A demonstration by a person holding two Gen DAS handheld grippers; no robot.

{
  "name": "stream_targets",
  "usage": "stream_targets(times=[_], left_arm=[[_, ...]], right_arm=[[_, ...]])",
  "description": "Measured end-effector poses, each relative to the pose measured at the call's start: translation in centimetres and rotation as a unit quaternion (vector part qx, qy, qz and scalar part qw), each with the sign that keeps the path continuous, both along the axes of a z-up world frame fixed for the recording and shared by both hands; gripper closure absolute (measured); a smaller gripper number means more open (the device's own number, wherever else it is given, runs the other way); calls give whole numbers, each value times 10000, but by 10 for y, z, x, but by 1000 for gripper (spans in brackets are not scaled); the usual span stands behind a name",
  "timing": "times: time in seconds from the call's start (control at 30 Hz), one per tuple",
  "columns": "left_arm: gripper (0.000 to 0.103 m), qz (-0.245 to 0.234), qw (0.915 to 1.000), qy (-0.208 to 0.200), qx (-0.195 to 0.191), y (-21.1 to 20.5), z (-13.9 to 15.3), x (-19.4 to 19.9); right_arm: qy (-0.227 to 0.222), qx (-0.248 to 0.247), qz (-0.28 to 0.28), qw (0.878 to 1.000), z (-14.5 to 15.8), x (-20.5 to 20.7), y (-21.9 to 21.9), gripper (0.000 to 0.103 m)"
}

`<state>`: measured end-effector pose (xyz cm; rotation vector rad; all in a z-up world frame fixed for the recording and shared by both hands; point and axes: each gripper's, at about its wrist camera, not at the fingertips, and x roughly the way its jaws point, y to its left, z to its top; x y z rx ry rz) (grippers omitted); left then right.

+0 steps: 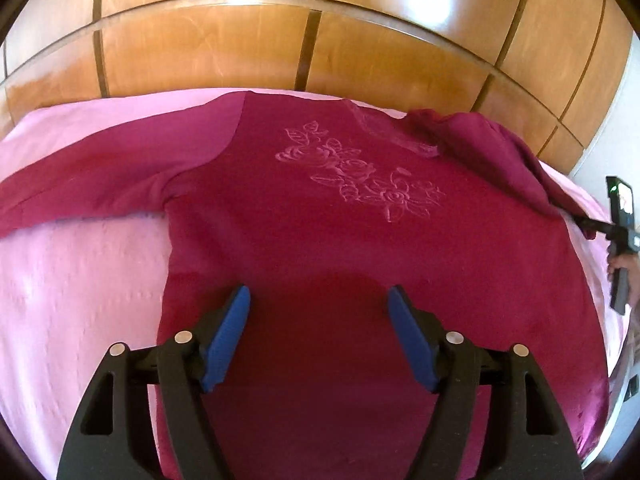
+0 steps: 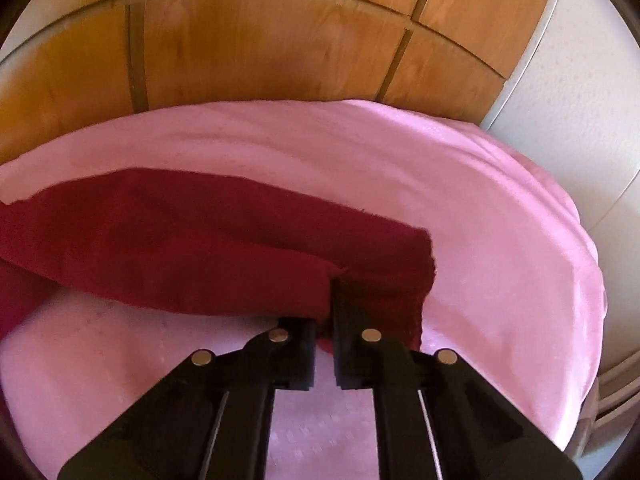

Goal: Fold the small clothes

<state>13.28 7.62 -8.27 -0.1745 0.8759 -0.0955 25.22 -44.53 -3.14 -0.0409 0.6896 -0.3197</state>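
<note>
A dark red long-sleeved top with a stitched rose pattern lies flat on a pink bedspread. My left gripper hovers open over its lower body, blue pads wide apart with nothing between them. The left sleeve lies stretched out sideways. The right sleeve is lifted and bunched, running to my right gripper at the picture's right edge, held by a hand. In the right wrist view the right gripper is shut on the cuff end of that sleeve, which hangs above the bedspread.
A wooden panelled wardrobe stands right behind the bed. A white wall lies to the right of the bed's rounded edge. Pink bedspread shows on both sides of the top.
</note>
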Motion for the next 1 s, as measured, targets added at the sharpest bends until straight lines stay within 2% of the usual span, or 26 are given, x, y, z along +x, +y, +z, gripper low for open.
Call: stream_targets(times=[0.23,0.4,0.57,0.6,0.67,0.7,0.73,0.77,0.8,0.83,0.87,0.9,1.0], left_arm=[[31,-1,9999,-39,-165,4,-3,-1],[31,-1,9994,-65,-326,8,-3,-1],[31,2,9991,-73,-418,9,-3,-1],[31,3,9991,-76,-420,9,-3,-1],[31,6,9991,-77,-409,9,-3,-1],[31,8,9992,-74,-390,8,-3,-1],[31,8,9993,-69,-369,8,-3,-1],[31,5,9993,-65,-355,8,-3,-1],[31,1,9994,-59,-327,7,-3,0],[31,-9,9995,-58,-318,7,-3,0],[29,-11,9995,-61,-315,7,-3,0],[28,-35,9994,-73,-332,7,-3,0],[25,-71,9995,-84,-289,4,-4,0]], right_arm=[[-68,-139,198,9997,50,-63,-9,99],[32,-361,42,9993,83,-102,-25,99],[384,-82,-350,9986,89,-84,-71,99],[569,126,-548,9968,82,-66,-91,99],[648,263,-642,9955,77,-57,-98,97],[620,656,-876,9921,64,-45,-113,87],[528,783,-1005,9904,61,-40,-119,78],[528,783,-1005,9904,61,-40,-119,49],[110,972,-1441,9847,57,-43,-129,32],[110,972,-1441,9847,57,-43,-129,33],[-211,1369,-1477,9793,53,-54,-134,32],[-211,1369,-1477,9793,53,-54,-134,32],[-540,2051,-1390,9673,40,-80,-142,34]])
